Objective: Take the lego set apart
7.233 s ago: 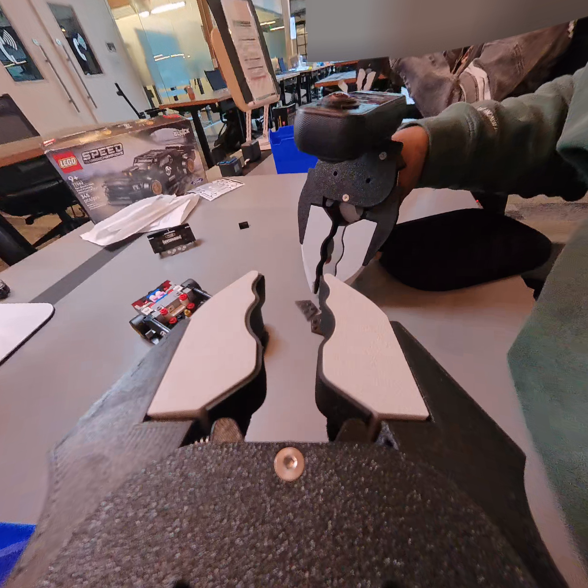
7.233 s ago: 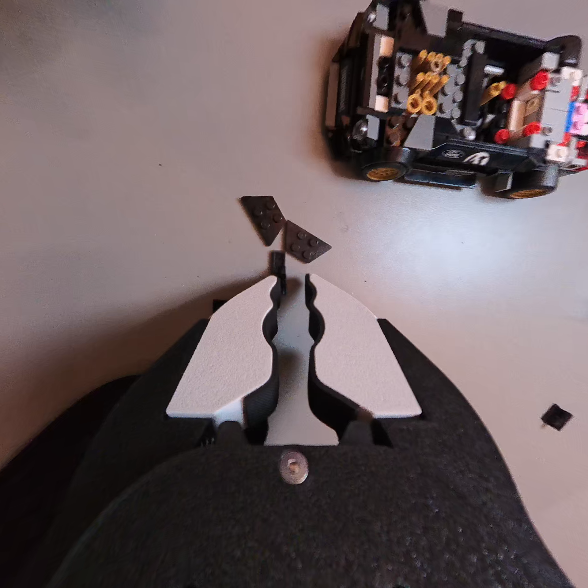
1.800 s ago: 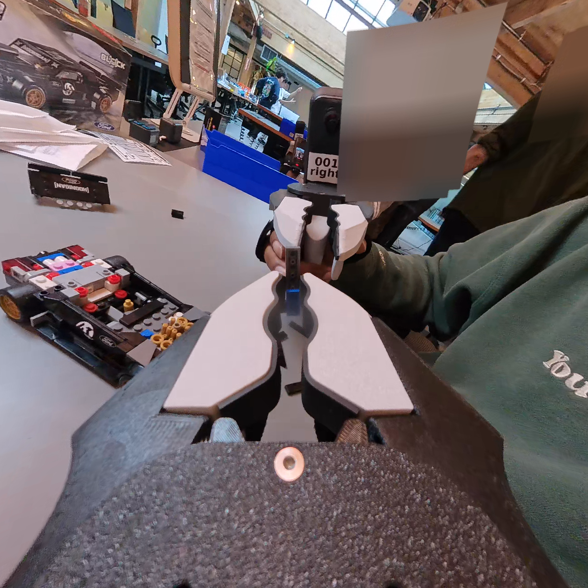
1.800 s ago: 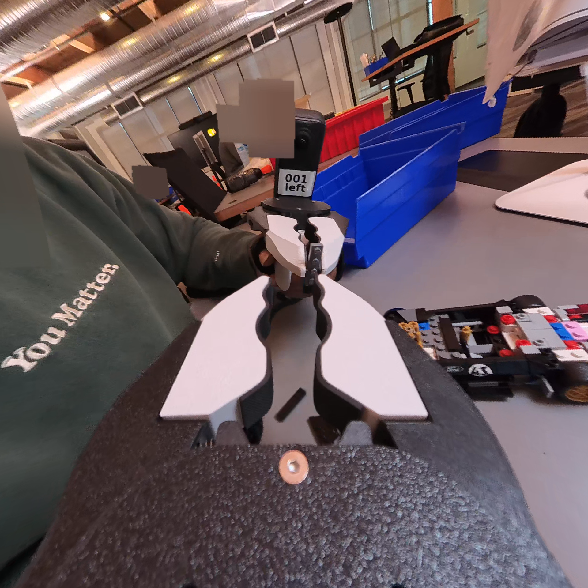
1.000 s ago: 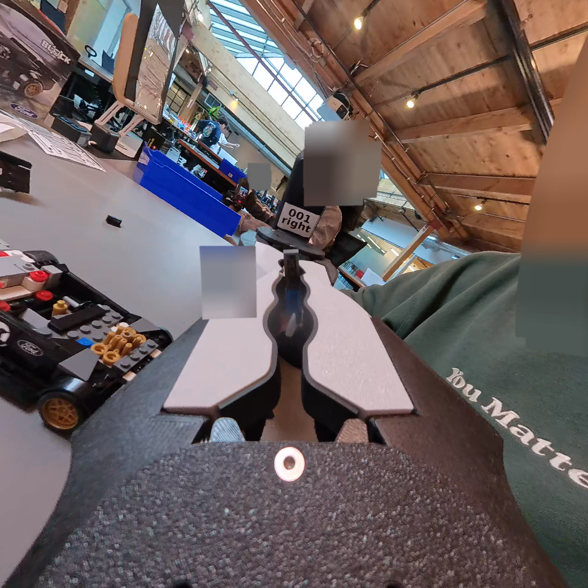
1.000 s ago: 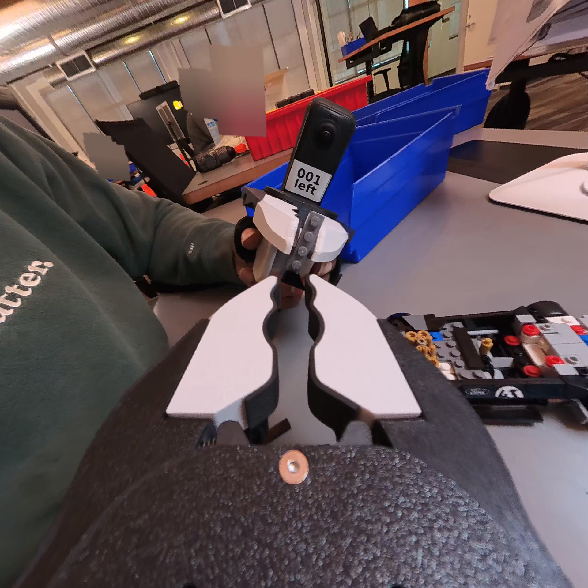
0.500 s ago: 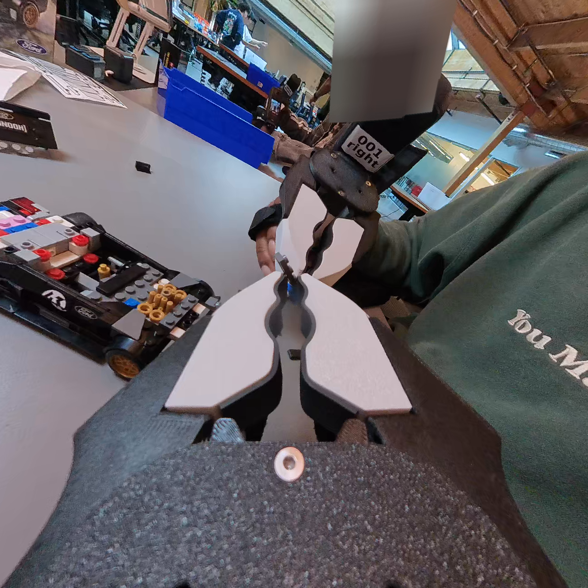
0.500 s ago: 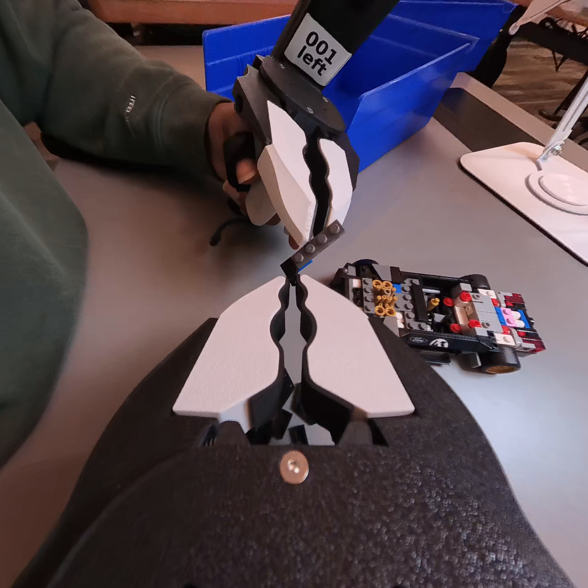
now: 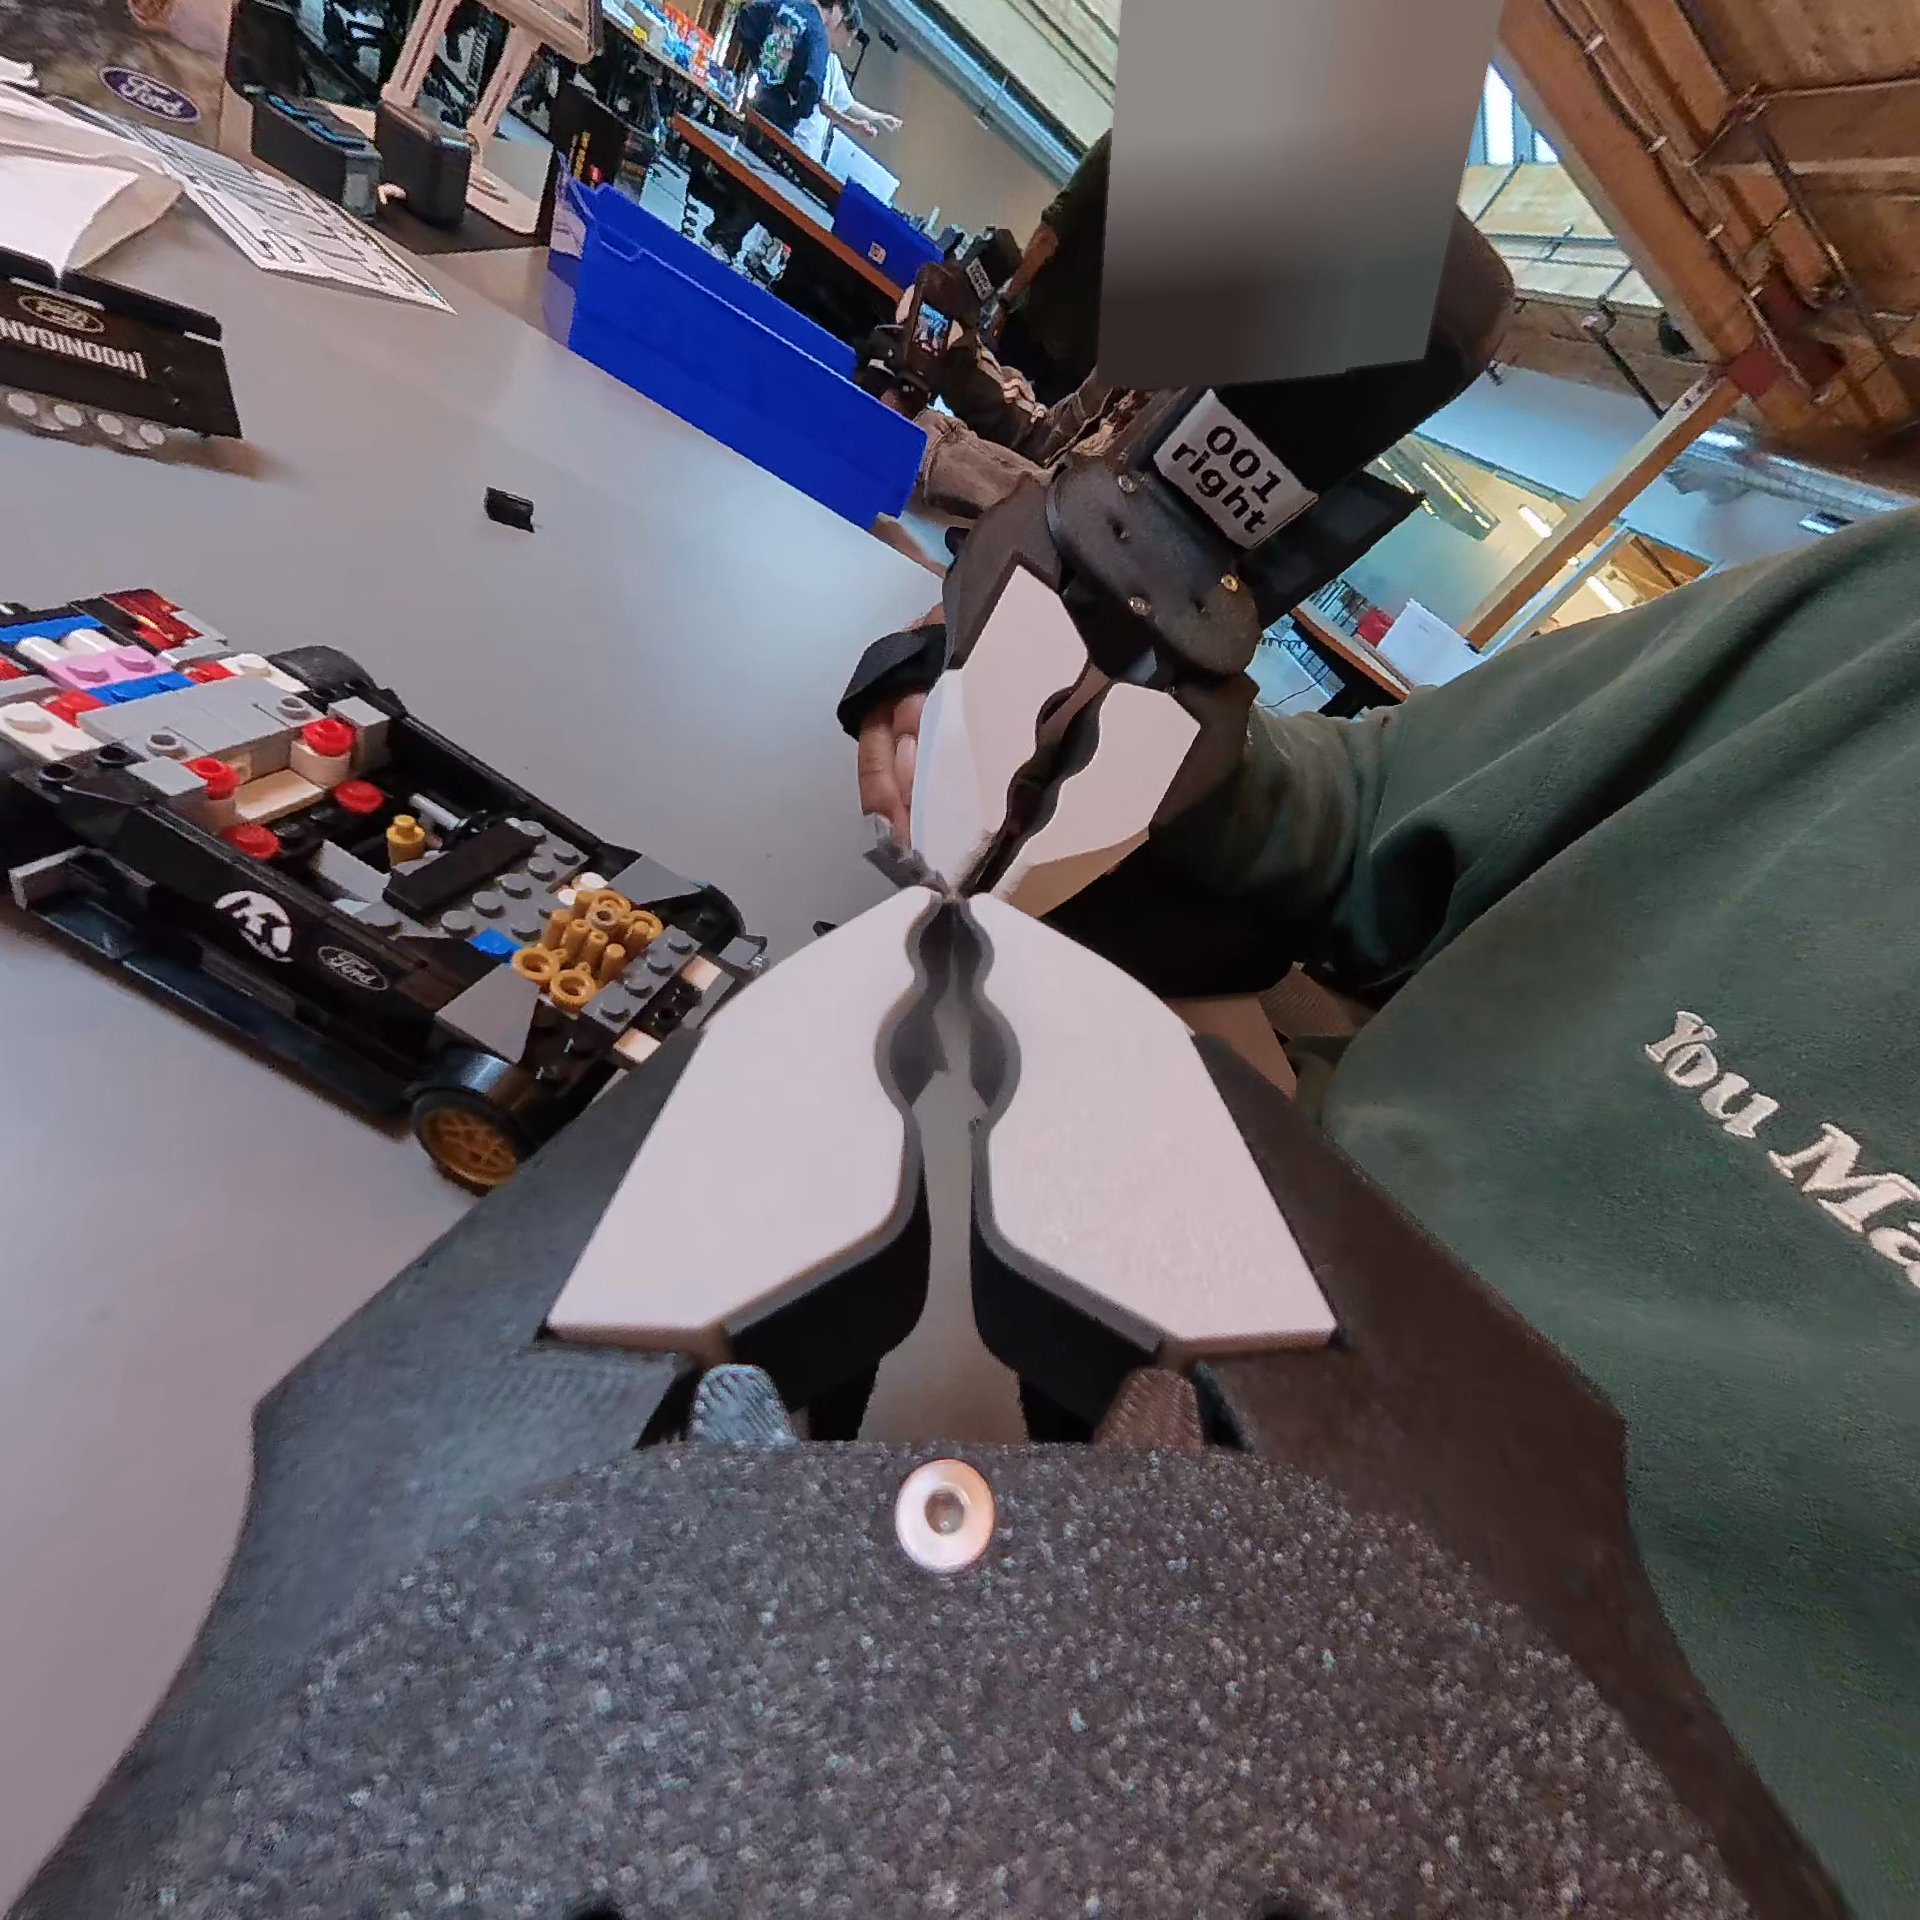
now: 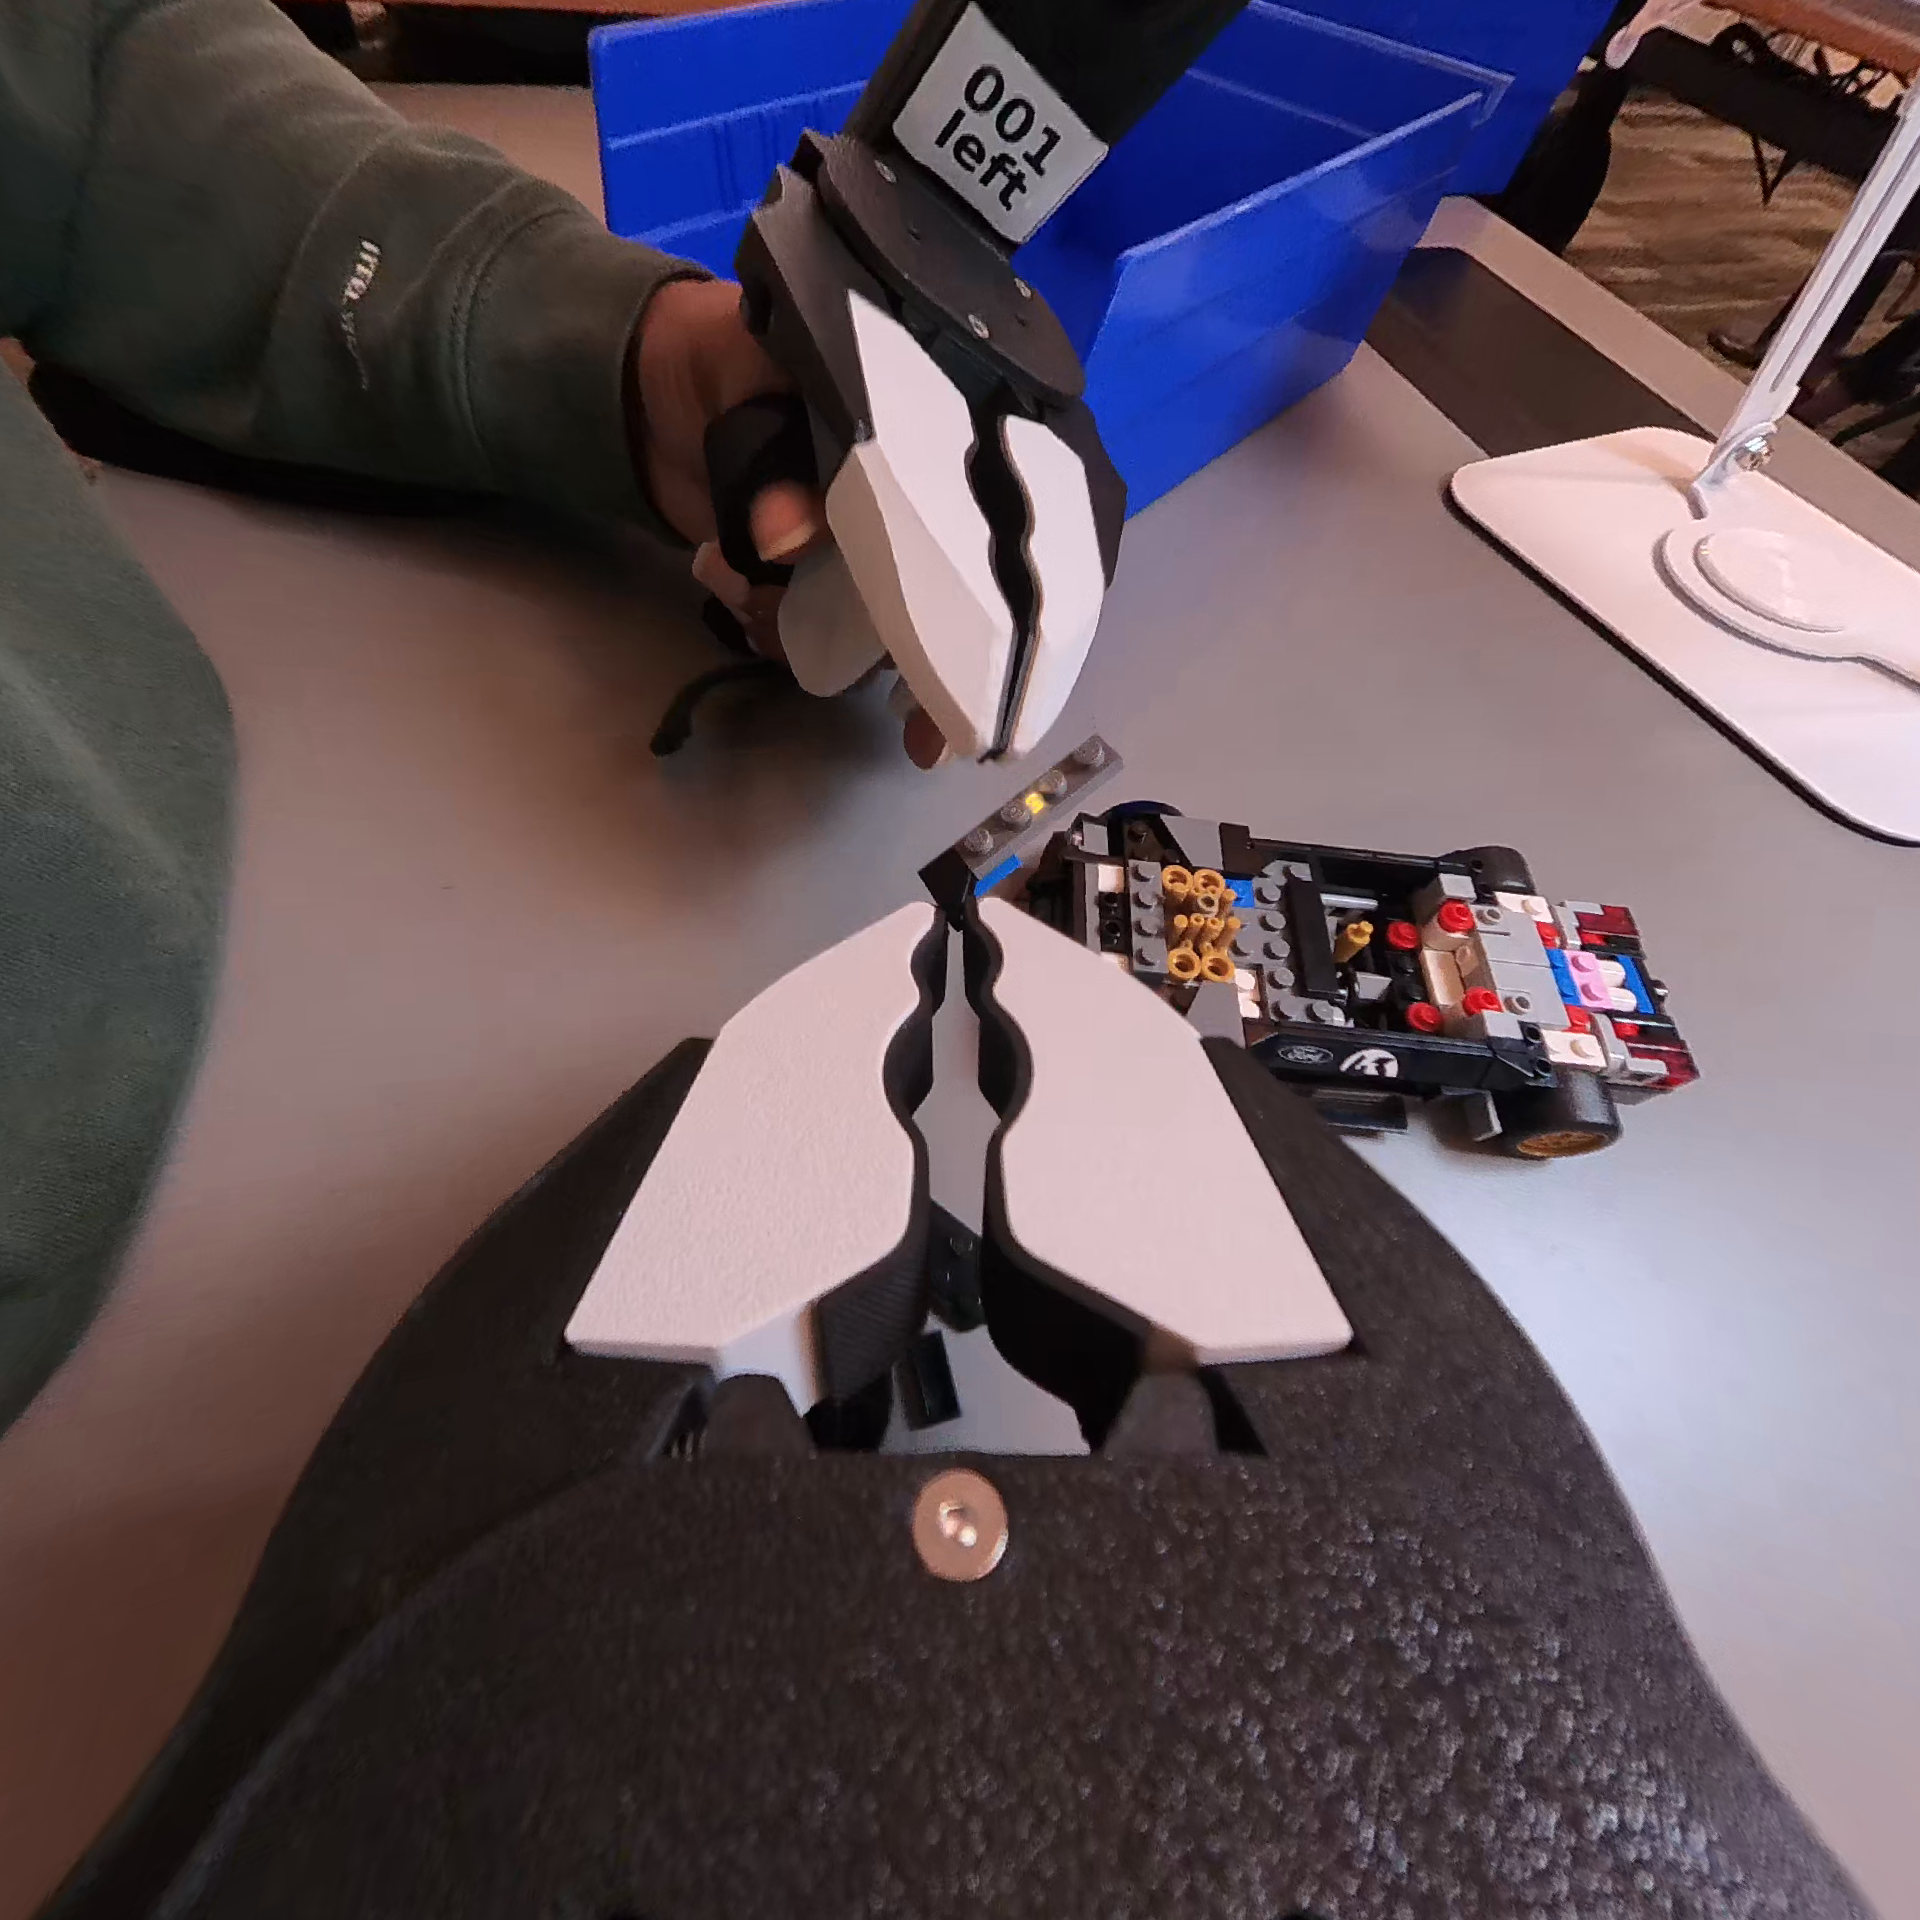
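Observation:
A short grey studded plate with a black and blue bit under it hangs in the air between my two grippers. My right gripper is shut on its black lower end. My left gripper points down at the plate's upper end with its jaws closed together, and a thin gap shows between its tip and the plate. In the left wrist view the plate sticks out just past my left gripper, where the right gripper meets it tip to tip. The partly stripped black lego car stands on the grey table behind them.
A blue bin stands behind the left gripper. A white lamp base lies at the right. Small black pieces lie under my right gripper. A black nameplate piece, a small black brick and paper sheets lie farther off. My two grippers' fingertips are within a few centimetres of each other. The small black brick lies around 25 cm away from my right fingertips.
Half a second ago both grippers pinched the plate. Now the left jaws are closed tighter, just off its upper end. The right still holds the lower end. Both have tilted a little.

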Demonstrator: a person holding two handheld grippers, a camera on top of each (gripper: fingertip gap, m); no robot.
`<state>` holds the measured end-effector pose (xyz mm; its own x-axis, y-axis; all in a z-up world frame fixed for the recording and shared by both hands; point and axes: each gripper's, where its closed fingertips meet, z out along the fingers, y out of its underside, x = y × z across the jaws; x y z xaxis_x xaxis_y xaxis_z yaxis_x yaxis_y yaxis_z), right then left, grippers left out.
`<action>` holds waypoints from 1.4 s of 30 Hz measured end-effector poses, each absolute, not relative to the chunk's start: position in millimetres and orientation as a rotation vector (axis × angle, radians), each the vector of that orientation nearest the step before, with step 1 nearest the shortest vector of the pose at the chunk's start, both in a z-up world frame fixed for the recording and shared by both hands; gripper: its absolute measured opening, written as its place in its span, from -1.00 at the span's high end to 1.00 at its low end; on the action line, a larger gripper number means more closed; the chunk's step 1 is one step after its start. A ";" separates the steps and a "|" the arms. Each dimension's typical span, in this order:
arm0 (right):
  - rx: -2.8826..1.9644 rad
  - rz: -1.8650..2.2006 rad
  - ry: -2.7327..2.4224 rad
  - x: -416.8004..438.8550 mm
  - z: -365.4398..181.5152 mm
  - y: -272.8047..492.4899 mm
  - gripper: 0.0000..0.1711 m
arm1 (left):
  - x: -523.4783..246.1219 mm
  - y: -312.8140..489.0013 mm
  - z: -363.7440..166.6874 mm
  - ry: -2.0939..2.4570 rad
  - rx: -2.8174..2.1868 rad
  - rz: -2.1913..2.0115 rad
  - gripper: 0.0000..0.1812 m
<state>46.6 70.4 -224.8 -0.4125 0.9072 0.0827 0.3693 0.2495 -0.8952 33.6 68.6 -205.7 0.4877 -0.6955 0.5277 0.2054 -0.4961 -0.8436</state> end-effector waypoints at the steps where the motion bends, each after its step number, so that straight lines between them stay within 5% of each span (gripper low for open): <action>1: -1.157 1.107 -1.916 46.7 -226.7 70.5 0.97 | 32.6 70.0 -206.8 0.413 -1.775 -1.151 0.95; 8: -1.015 0.914 -1.930 45.1 -227.8 71.3 0.97 | 31.4 74.5 -213.0 0.401 -1.815 -1.109 0.67; 14: -0.910 0.802 -1.989 44.6 -236.5 60.8 0.97 | 38.4 70.5 -212.4 0.453 -1.803 -1.098 0.91; 42: -1.177 1.078 -1.804 36.0 -224.1 78.0 0.94 | 38.6 75.7 -198.2 0.638 -1.697 -0.579 0.94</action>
<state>36.0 78.0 -224.1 -0.3271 0.9373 0.1202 0.3387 0.2350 -0.9111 38.6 75.7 -198.2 0.7284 -0.6838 0.0428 -0.1087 -0.1771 -0.9782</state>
